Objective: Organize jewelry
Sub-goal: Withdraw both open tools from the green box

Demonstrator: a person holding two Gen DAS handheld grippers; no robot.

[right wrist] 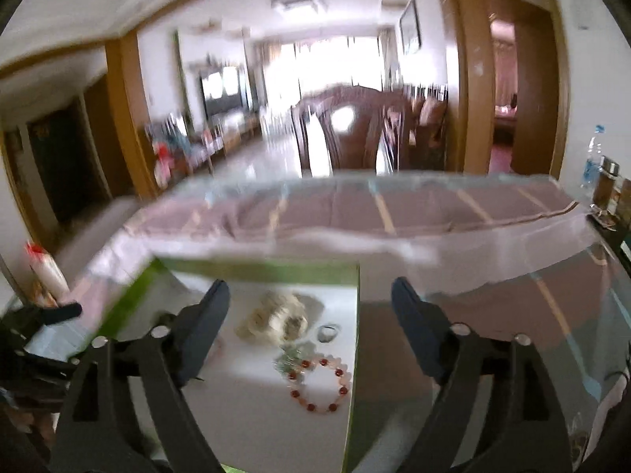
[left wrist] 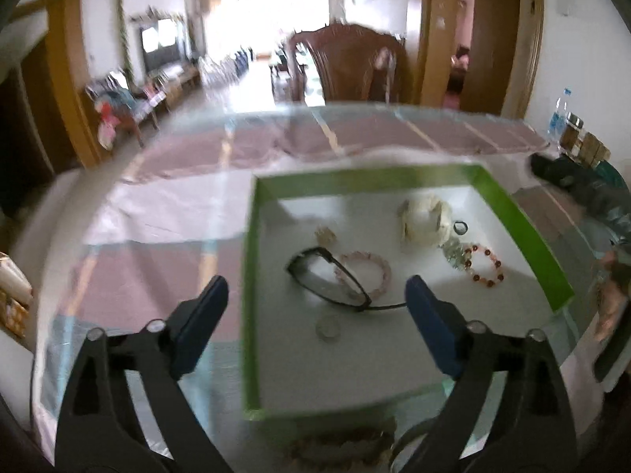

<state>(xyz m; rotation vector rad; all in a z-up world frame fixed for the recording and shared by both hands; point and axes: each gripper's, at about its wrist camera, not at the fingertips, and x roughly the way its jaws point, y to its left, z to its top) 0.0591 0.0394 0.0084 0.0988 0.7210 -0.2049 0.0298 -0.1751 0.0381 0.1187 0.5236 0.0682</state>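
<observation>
A green-rimmed white tray (left wrist: 524,228) lies on the glass table and holds jewelry. In the left wrist view I see black glasses (left wrist: 327,280), a pink bead bracelet (left wrist: 364,268), a red bead bracelet (left wrist: 485,266), a cream beaded bundle (left wrist: 424,218), a small black ring (left wrist: 459,228) and a clear ring (left wrist: 328,327). My left gripper (left wrist: 315,295) is open and empty above the tray's near left part. My right gripper (right wrist: 309,303) is open and empty above the tray's right side, over the red bracelet (right wrist: 321,384) and cream bundle (right wrist: 274,317). Another bead strand (left wrist: 343,447) lies in front of the tray.
The table (left wrist: 157,205) has a pink striped cloth under glass. A water bottle (left wrist: 558,118) and jars (left wrist: 572,136) stand at the far right edge. A wooden chair (left wrist: 347,63) stands behind the table. The other gripper's dark body (left wrist: 579,185) shows at right.
</observation>
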